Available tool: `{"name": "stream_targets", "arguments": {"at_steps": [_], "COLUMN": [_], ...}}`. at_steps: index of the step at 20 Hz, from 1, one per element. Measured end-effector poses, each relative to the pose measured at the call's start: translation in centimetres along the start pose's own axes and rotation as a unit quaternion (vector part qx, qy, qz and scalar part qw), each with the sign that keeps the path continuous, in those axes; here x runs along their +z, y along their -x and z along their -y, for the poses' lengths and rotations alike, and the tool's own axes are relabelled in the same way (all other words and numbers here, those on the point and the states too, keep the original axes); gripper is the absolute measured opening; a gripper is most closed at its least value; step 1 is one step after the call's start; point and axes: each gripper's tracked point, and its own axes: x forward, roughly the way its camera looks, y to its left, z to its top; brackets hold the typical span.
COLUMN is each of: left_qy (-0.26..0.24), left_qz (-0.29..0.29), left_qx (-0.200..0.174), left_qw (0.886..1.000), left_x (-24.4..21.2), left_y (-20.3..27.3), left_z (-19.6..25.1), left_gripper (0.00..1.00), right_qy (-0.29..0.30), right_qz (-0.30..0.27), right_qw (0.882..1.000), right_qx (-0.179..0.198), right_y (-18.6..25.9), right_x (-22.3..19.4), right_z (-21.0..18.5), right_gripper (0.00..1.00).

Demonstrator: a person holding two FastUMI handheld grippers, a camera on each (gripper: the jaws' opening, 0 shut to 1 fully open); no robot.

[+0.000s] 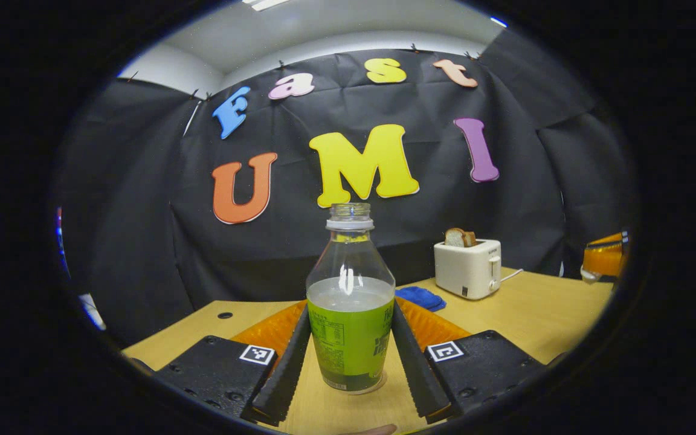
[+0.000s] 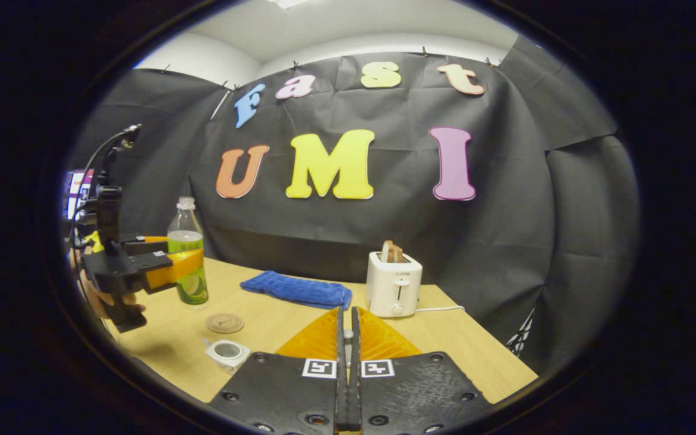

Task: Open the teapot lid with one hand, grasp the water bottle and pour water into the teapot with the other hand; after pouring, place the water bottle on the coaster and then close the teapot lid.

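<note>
Pinching the water bottle (image 1: 351, 314) between its two fingers, the left gripper (image 1: 351, 362) presses on the green label from both sides; the bottle is uncapped, upright and about half full, its base on the wooden table (image 1: 541, 314). From the right gripper view the same bottle (image 2: 187, 254) stands at the table's far left, held by the left gripper (image 2: 170, 269) with a hand (image 2: 103, 299) behind it. Just in front of the bottle lies the round coaster (image 2: 225, 323), and nearer still a small white teapot (image 2: 227, 351) with its mouth uncovered. The right gripper (image 2: 348, 362) hangs over the near table edge with its fingers pressed together on nothing, well apart from the bottle. Right of the bottle, a blue cloth (image 2: 297, 290) lies flat, and beyond that a white toaster (image 2: 392, 284) with bread in it stands close to the black wall cloth (image 2: 505, 241).
</note>
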Motion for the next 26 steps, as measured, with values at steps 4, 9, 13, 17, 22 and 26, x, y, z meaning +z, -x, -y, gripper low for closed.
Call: {"name": "stream_targets", "arguments": {"at_steps": [4, 9, 13, 17, 22, 26], "left_qy": [0.026, 0.049, 0.019, 0.014, 0.016, 0.044], "left_qz": [-0.019, -0.053, -0.048, -0.046, -0.041, -0.016], "left_qx": [0.02, 0.011, 0.002, 0.006, 0.004, 0.017], "left_qw": [0.999, 0.997, 0.999, 0.999, 0.999, 0.999], "left_x": [-2.9, -6.2, -6.5, -6.6, -5.5, -2.9], "left_y": [-3.1, -4.5, -4.5, -4.8, -4.0, -3.1], "left_z": [-0.4, 0.0, 0.6, 0.2, 0.1, -0.8], "left_gripper": [0.77, 0.78, 0.79, 0.81, 0.82, 0.89], "right_qy": [-0.005, -0.008, -0.006, 0.003, 0.01, 0.015], "right_qz": [-0.009, -0.02, -0.032, -0.035, -0.033, -0.037], "right_qw": [1.0, 1.0, 0.999, 0.999, 0.999, 0.999], "right_qx": [0.007, 0.01, 0.013, 0.015, 0.018, 0.027], "right_y": [-0.1, -1.0, -1.7, -1.9, -1.8, -1.8], "right_x": [-0.7, -1.8, -2.7, -3.0, -3.2, -3.6], "right_z": [-0.5, -0.7, -1.1, -1.6, -2.2, -3.3], "right_gripper": [0.0, 0.0, 0.0, 0.0, 0.0, 0.0]}}
